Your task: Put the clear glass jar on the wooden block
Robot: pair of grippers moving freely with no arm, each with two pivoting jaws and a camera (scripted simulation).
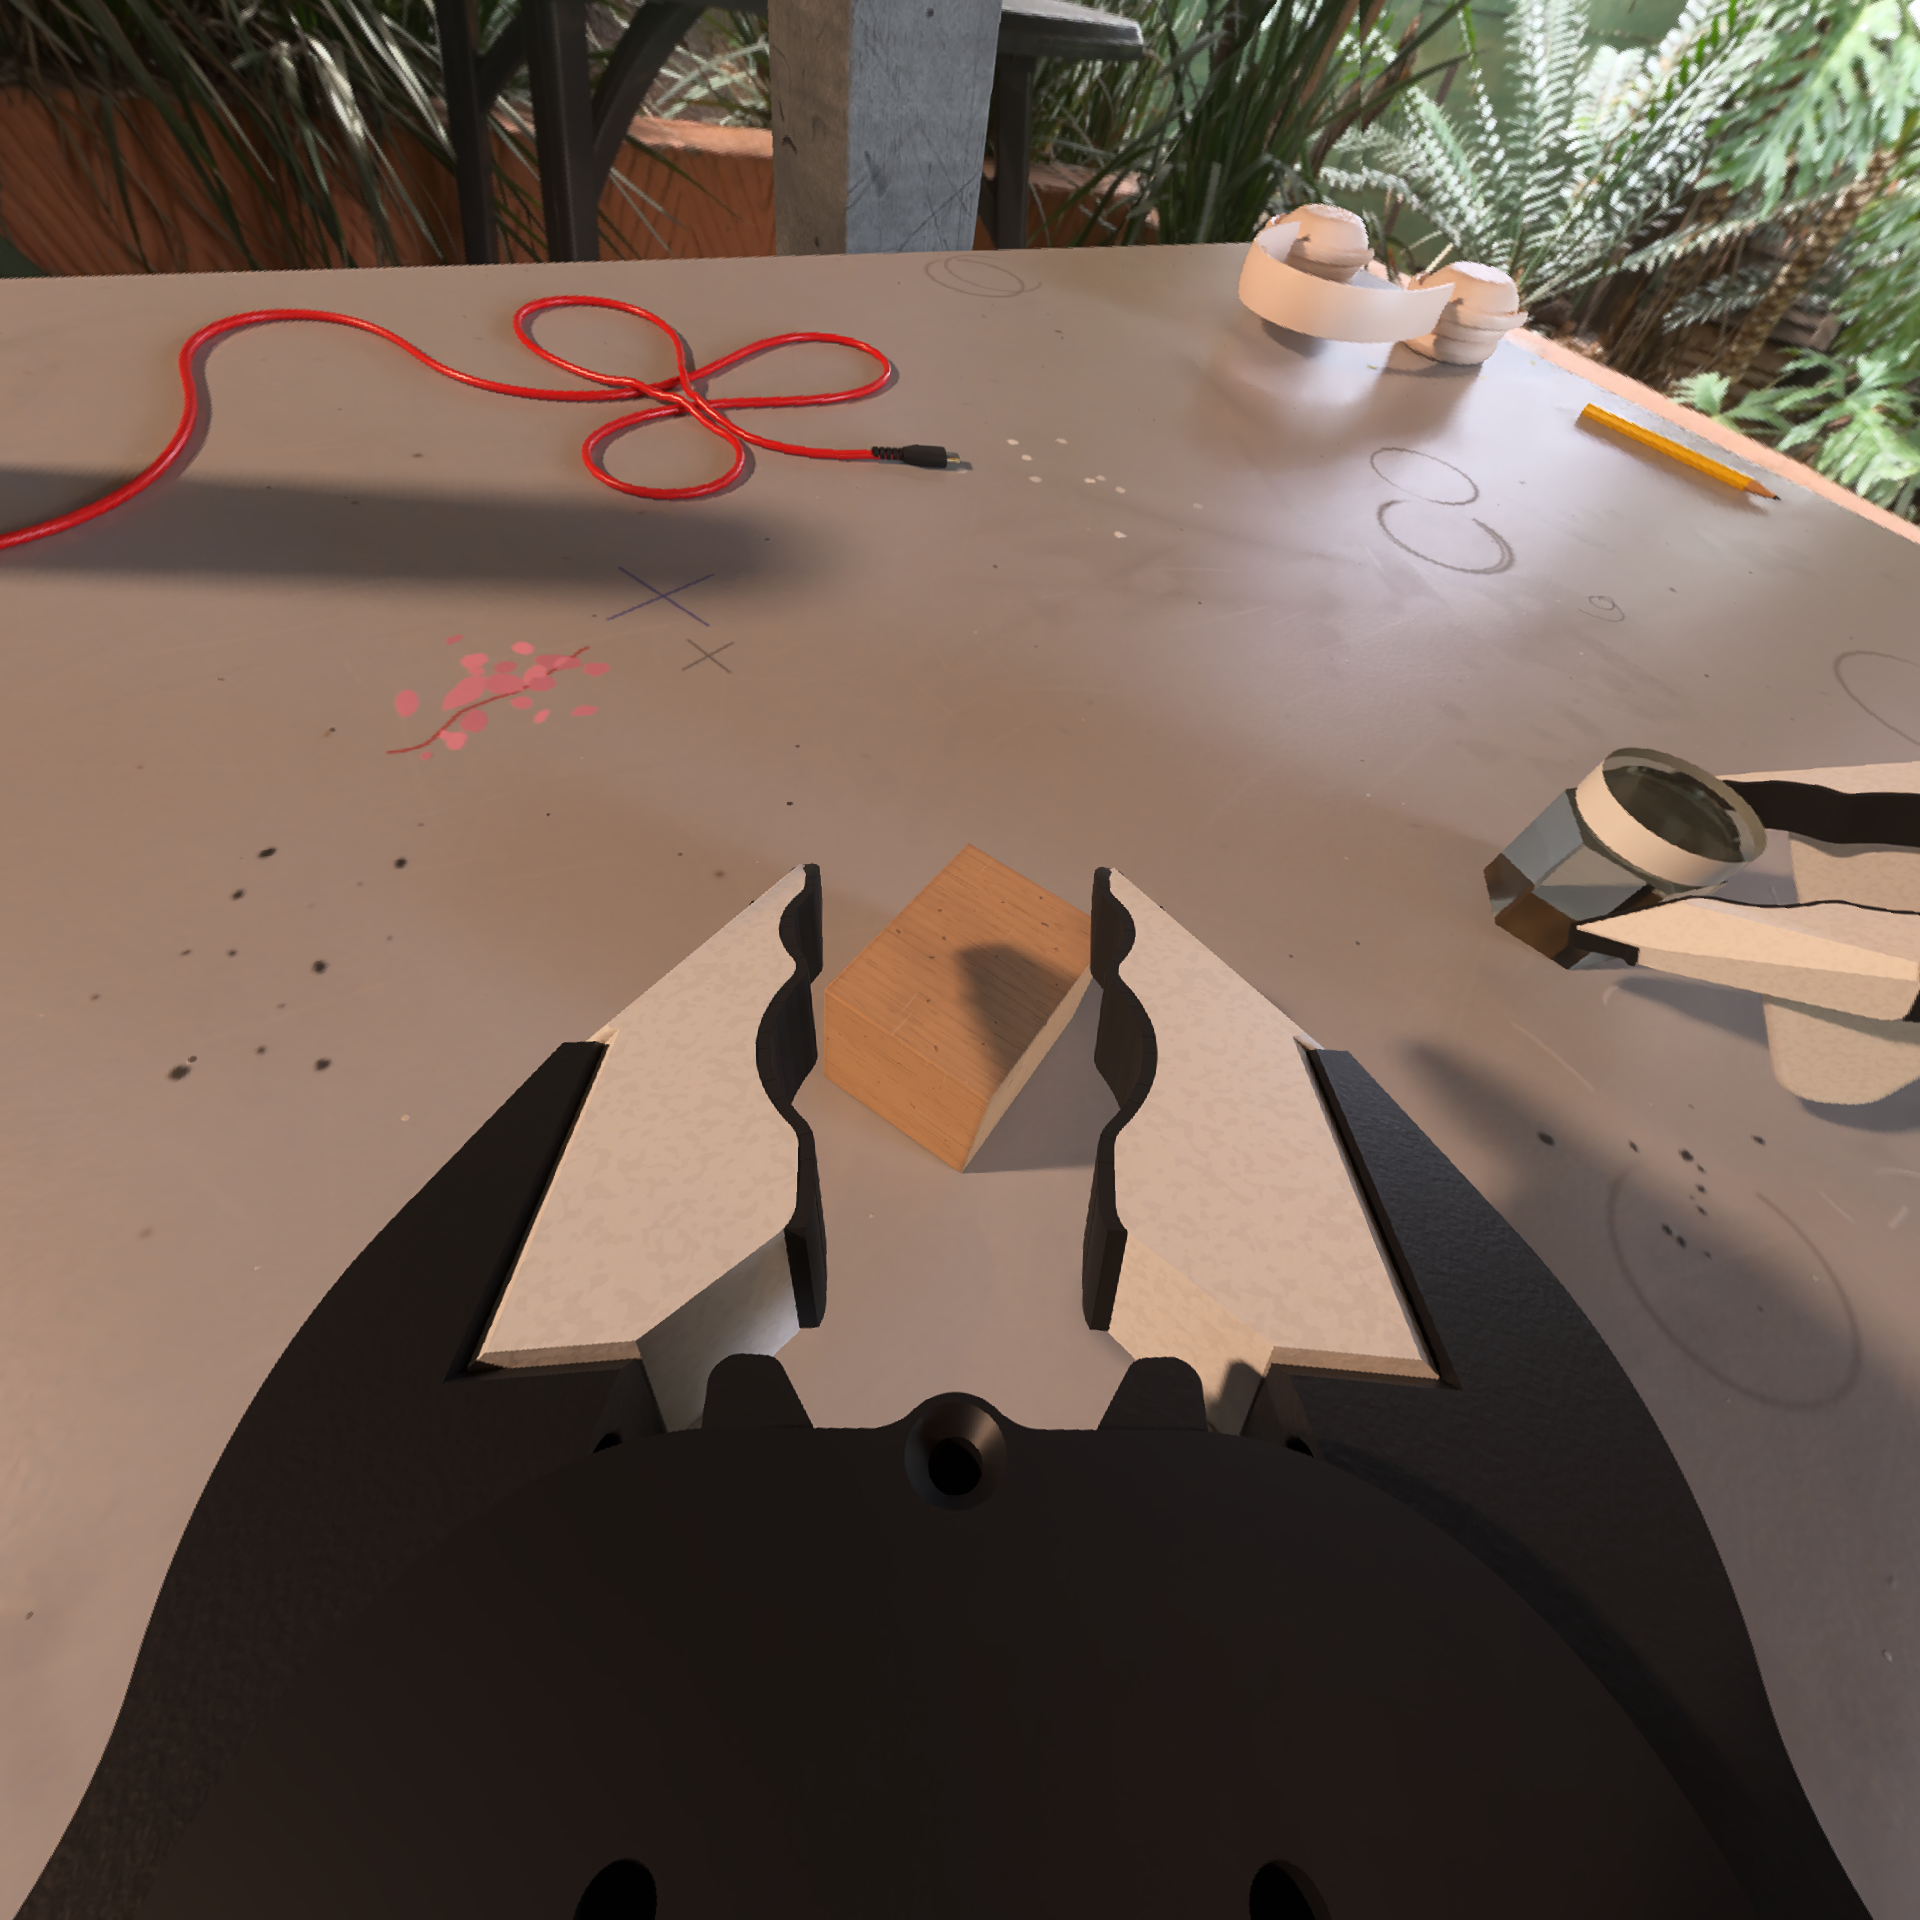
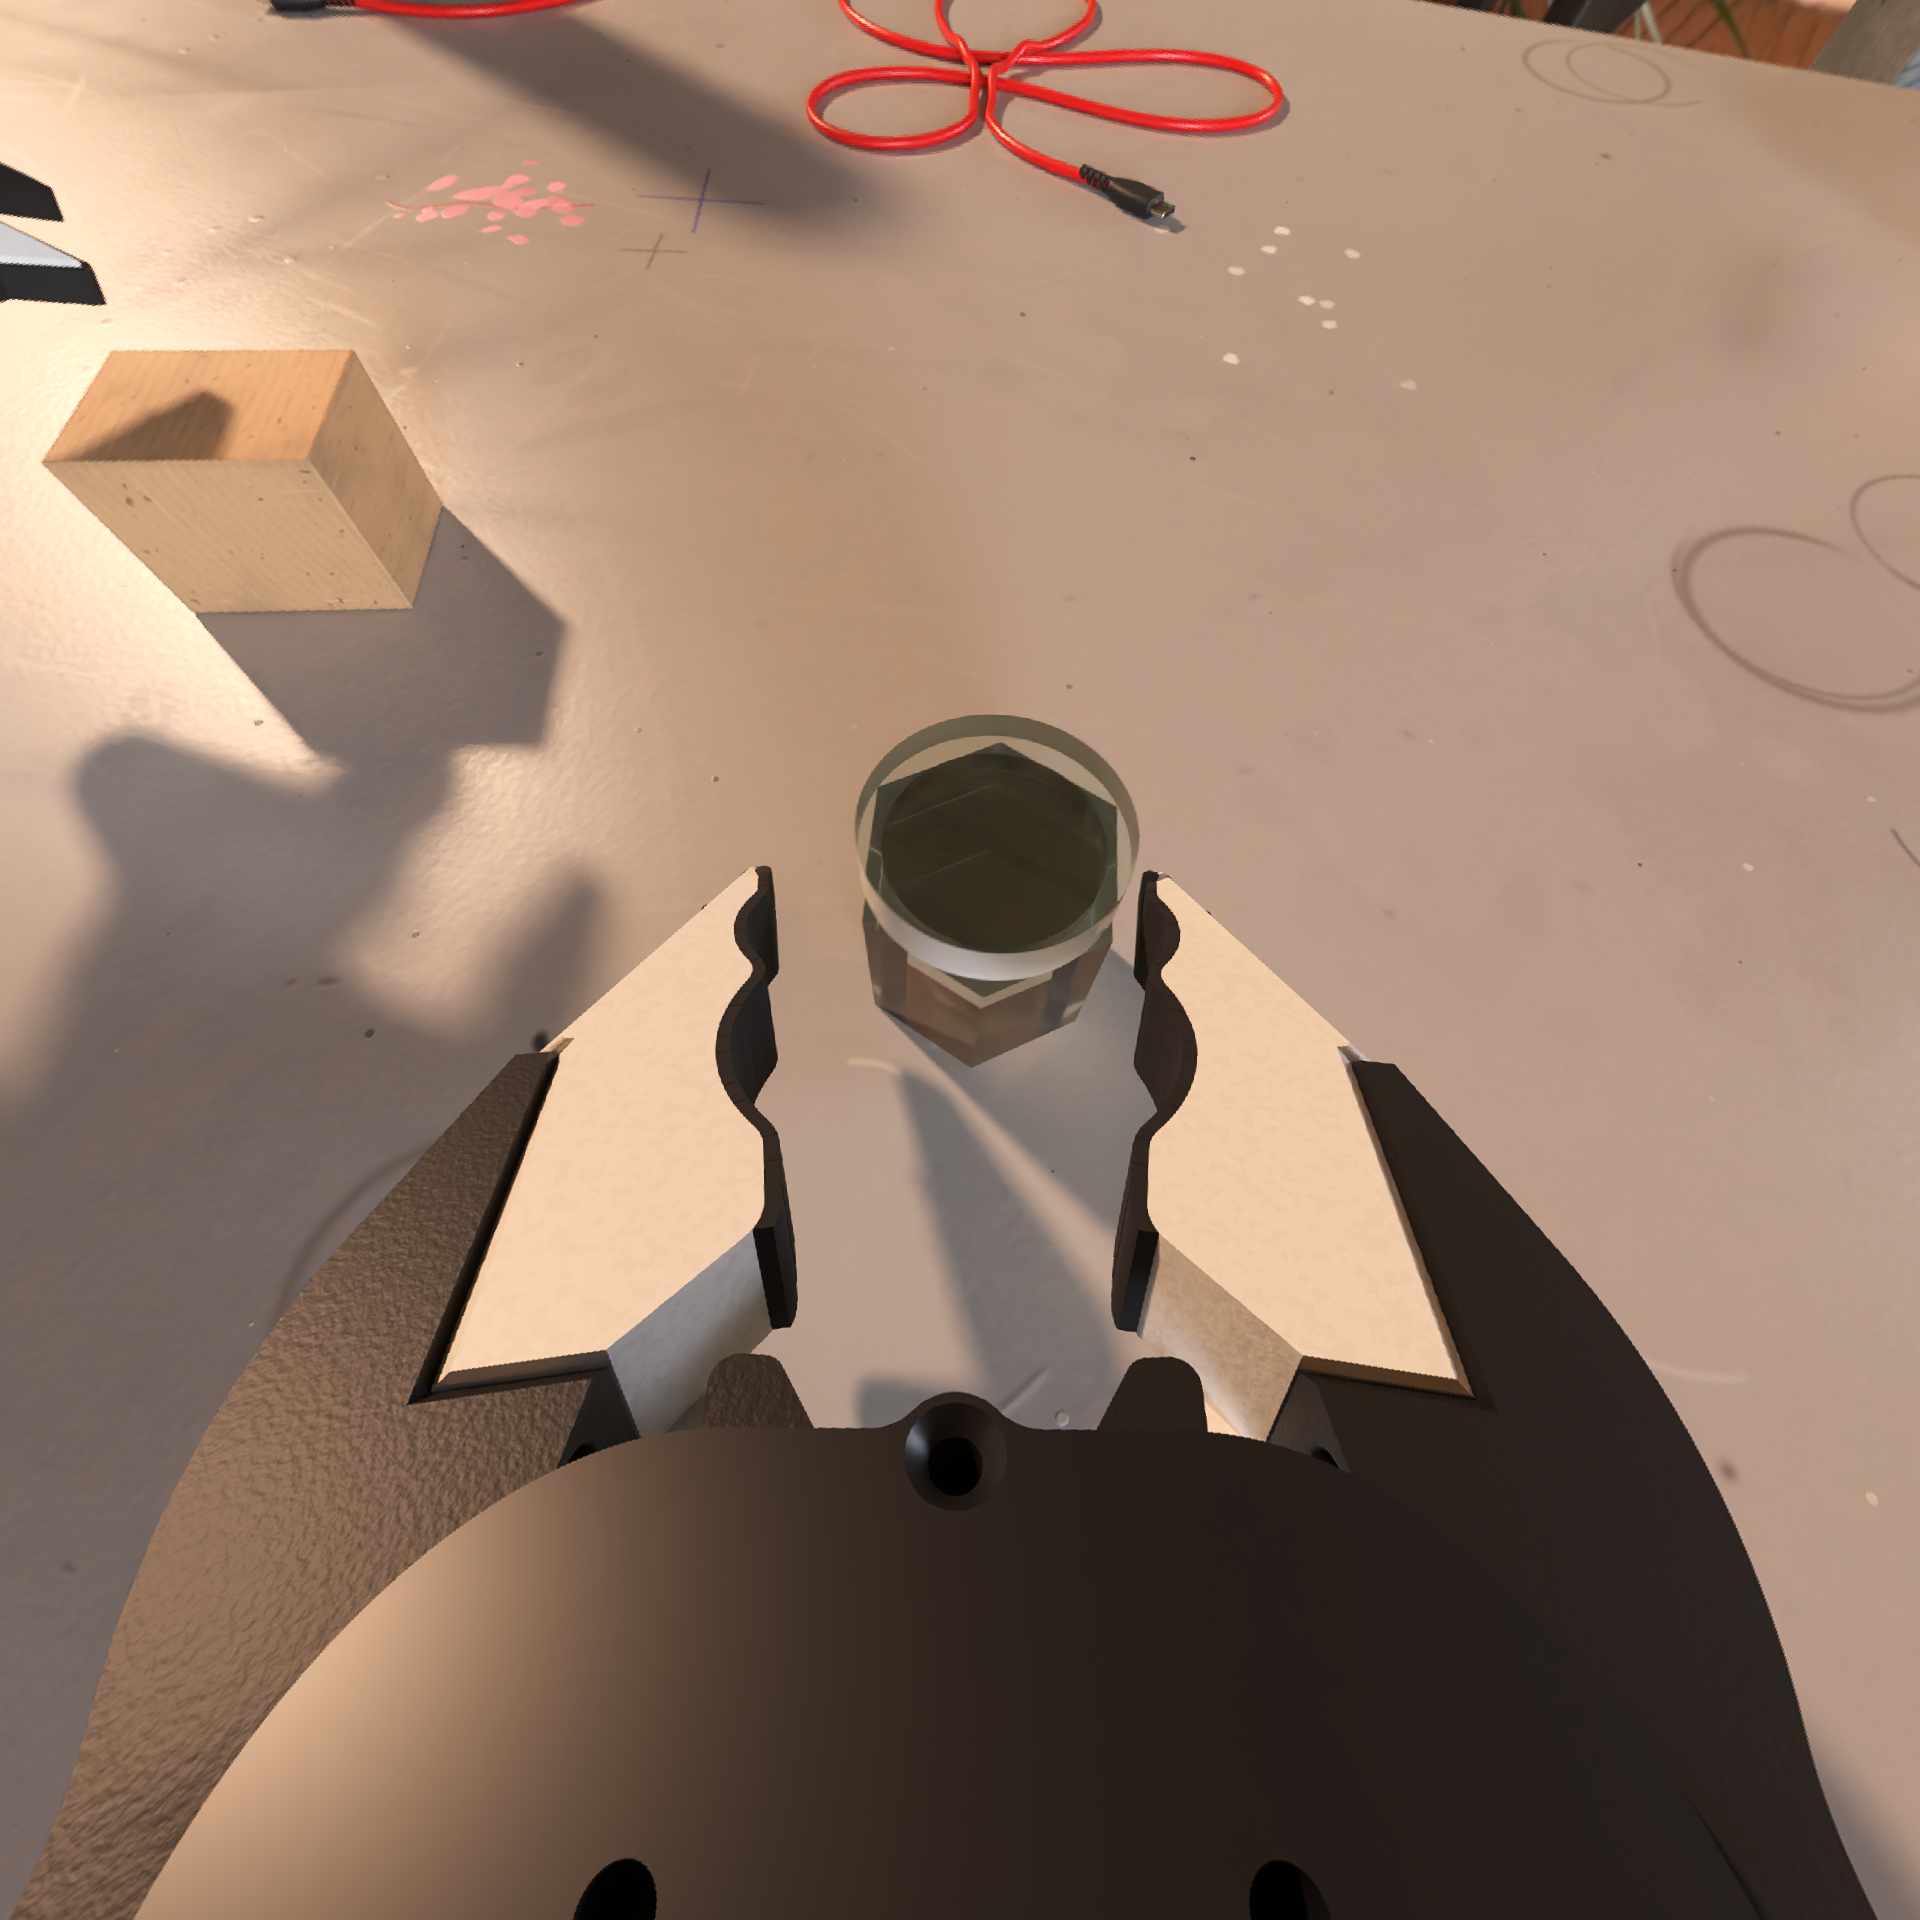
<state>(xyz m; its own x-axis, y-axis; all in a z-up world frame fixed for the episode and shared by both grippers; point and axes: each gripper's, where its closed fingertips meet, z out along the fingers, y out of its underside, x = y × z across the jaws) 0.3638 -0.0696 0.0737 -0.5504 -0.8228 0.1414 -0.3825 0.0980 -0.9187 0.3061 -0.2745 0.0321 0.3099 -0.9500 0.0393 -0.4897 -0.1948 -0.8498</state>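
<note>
On table (image 2: pixel 1351 727), jar (image 2: pixel 995 883), judged slick and fragile, is flanked untouched by parted right gripper (image 2: pixel 956 883) fingertips, best clamped below rim; left gripper (image 1: pixel 954 883) is parted.

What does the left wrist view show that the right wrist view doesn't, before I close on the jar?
Only the left wrist view: the open left gripper over the wooden block, white headphones, a yellow pencil, and plants beyond the table edge.

Only the right wrist view: the clear glass jar's open mouth from above, standing upright just ahead of the open right gripper, ungrasped.

Both: block, jar, right gripper, the looped red cable, the pink stain, and the grey table.
</note>
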